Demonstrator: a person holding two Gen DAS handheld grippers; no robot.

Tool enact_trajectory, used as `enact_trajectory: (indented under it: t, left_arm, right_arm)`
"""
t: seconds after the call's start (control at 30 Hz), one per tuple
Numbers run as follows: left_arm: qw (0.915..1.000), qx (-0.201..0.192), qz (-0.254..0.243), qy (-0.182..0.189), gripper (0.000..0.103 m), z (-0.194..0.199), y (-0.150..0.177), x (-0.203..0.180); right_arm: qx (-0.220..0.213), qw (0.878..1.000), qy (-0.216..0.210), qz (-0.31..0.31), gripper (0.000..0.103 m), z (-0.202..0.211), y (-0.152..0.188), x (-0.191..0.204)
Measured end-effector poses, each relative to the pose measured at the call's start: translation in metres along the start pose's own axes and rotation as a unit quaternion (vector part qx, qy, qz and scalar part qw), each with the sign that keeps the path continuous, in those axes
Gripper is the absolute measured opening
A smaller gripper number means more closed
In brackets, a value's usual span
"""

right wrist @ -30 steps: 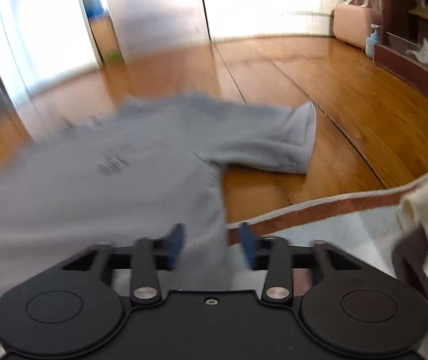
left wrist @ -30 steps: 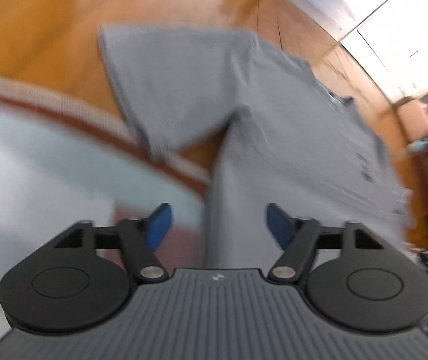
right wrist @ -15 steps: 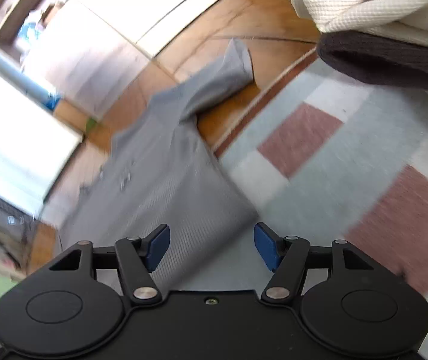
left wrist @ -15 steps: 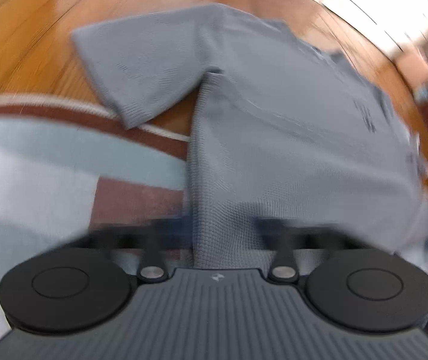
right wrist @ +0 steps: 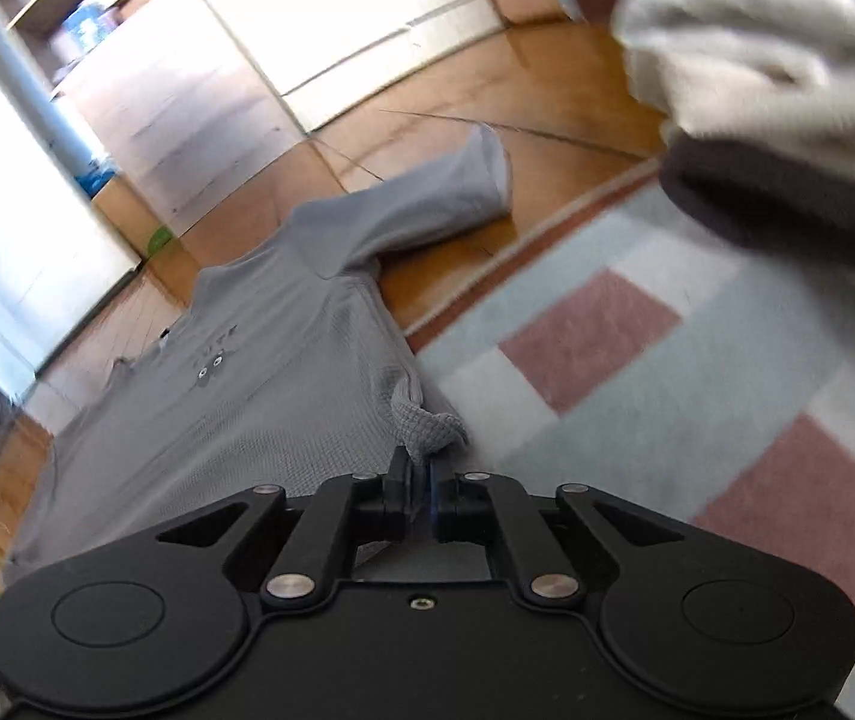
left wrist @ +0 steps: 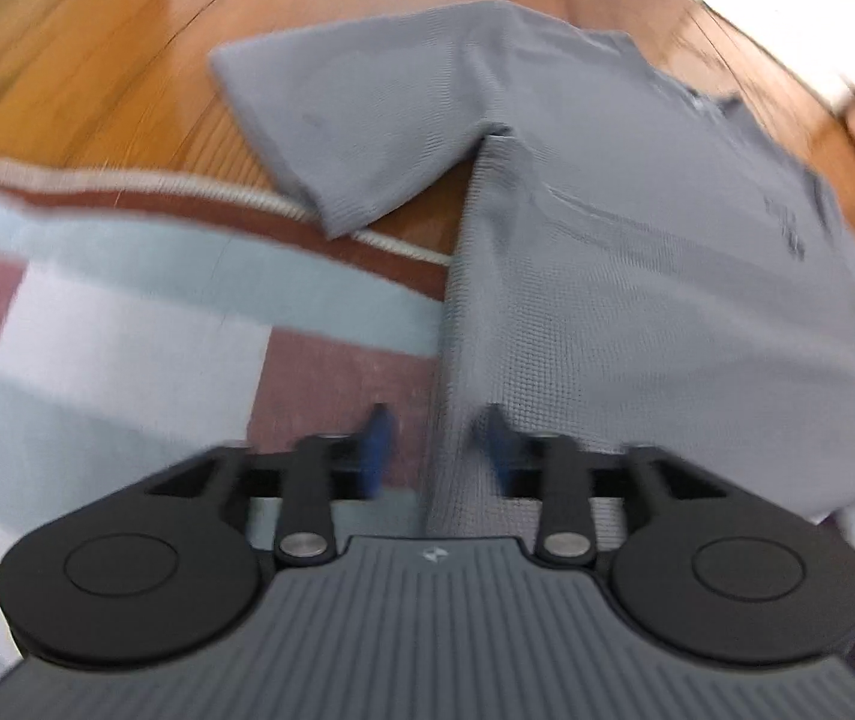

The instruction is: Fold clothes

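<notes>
**Operator:** The grey shirt (left wrist: 637, 252) lies flat ahead of both tools, its top half on the wood floor (left wrist: 127, 60) and its hem end on the checked rug (left wrist: 127, 312). My right gripper (right wrist: 419, 483) has dropped from a level look across the room to the hem corner at this end. Its jaws are closing, and a bunched tuft of the knit already stands pinched between them.

**Observer:** And the left?

**Operator:** The left gripper (left wrist: 436, 447) pinched nearly shut half a second ago; now its jaws are opening again. The shirt's side edge runs between the blue pads (left wrist: 379, 441), but they stand clear of it, so nothing is held there.

**Observer:** So what does that mean for the fold?

**Operator:** Only one corner is secured. I'd judge the left grab missed or slipped and wants another try before I lift. The folded white and dark pile (right wrist: 787, 120) sits off to the right tool's upper right, out of the way.
</notes>
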State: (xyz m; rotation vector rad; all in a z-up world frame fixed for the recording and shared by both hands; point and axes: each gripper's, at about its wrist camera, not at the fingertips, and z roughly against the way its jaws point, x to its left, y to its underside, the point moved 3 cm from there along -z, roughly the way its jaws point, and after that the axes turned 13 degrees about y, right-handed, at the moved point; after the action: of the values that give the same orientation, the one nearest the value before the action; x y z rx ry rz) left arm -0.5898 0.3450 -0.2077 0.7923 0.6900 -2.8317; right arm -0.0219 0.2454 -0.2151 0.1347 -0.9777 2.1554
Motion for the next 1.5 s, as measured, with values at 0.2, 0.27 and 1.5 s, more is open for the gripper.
enact_trajectory:
  t: [0.2,0.27,1.5]
  left_arm:
    - [0.9896,0.028,0.091,0.108,0.071,-0.002,0.013,0.012]
    - [0.9888,0.034,0.089,0.115,0.076,-0.004,0.012,0.009]
    - [0.871,0.066,-0.487,-0.008,0.016,-0.029,0.064,-0.108]
  right_arm:
    - [0.033,0.998,-0.04,-0.023,0.032,-0.001,0.001,-0.014]
    - [0.042,0.997,-0.053,-0.031,0.032,-0.004,0.003,-0.014]
    - [0.047,0.996,-0.07,-0.042,0.048,-0.025,-0.014,-0.005]
